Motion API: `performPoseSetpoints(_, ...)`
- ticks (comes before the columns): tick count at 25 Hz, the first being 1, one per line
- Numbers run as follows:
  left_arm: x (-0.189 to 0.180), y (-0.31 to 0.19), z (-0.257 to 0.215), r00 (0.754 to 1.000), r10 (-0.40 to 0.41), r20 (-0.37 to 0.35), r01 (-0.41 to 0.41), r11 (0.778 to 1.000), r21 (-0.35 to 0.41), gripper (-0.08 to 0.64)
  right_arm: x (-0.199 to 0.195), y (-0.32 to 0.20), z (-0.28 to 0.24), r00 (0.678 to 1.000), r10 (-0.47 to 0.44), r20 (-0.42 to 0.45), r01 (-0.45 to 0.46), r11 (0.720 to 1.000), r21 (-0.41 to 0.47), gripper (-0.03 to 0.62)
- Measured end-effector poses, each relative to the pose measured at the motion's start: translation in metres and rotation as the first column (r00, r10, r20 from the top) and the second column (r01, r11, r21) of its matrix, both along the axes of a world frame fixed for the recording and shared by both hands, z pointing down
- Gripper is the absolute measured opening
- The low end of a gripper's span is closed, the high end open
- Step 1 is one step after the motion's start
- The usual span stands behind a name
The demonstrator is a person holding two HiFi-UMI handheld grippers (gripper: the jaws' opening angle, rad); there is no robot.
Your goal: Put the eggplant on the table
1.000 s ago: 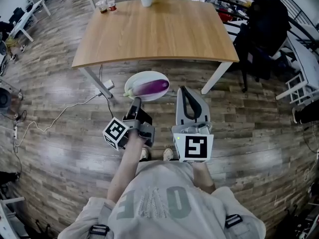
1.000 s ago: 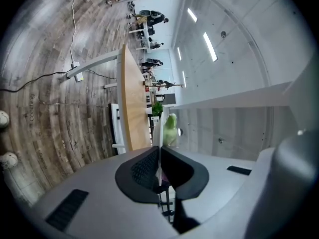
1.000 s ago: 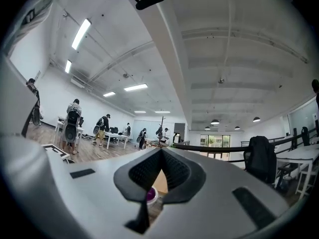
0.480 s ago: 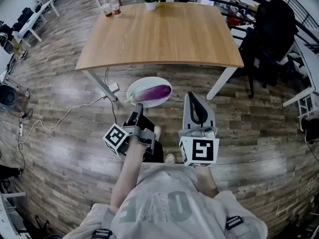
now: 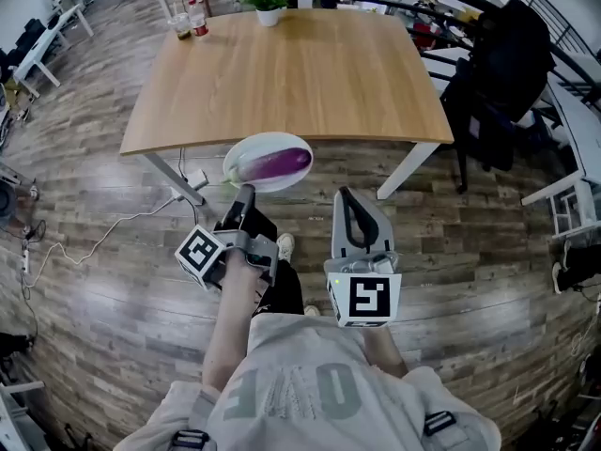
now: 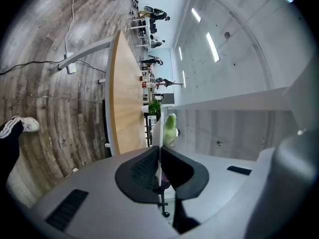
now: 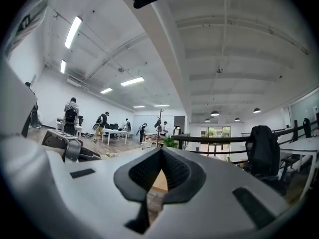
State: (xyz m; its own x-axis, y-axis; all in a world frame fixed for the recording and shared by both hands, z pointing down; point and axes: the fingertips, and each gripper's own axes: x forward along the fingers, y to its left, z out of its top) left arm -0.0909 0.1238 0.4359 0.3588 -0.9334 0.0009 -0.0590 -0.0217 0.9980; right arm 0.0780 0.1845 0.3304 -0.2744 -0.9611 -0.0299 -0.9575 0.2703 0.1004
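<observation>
Purple eggplant (image 5: 275,163) flat on white plate (image 5: 268,142)

The table (image 5: 282,73) is light wood, smooth and matt. The floor (image 5: 94,280) is dark wood planks with a soft shine. The plate (image 5: 268,141) is white and glossy. The eggplant (image 5: 279,163) has smooth, shiny purple skin. My left claw (image 5: 246,192) and right claw (image 5: 344,169) are matt grey plastic with bumpy black pads (image 7: 144,171). My shirt (image 5: 300,388) is soft cloth.

Open-plan office, wooden table (image 5: 291,73), black office chair (image 7: 261,148), ceiling strip lights (image 7: 73,32)
</observation>
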Motion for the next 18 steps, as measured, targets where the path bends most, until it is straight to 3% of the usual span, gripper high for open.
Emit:
performPoseSetpoints(3, 0.001, -0.033, -0.006, 1.0, 0.017, 0.026, -0.017, 1.0, 0.014, 0.02, -0.004, -0.027, 0.0, 1.0, -0.002, -0.024, 0.002, 1.0, -0.004, 0.017)
performPoseSetpoints(18, -0.024, -0.215, -0.003, 0.994, 0.111, 0.024, -0.11, 0.994, -0.027, 0.02, -0.036, -0.211, -0.022, 0.994, 0.099, -0.056, -0.1, 0.995, -0.026, 0.017)
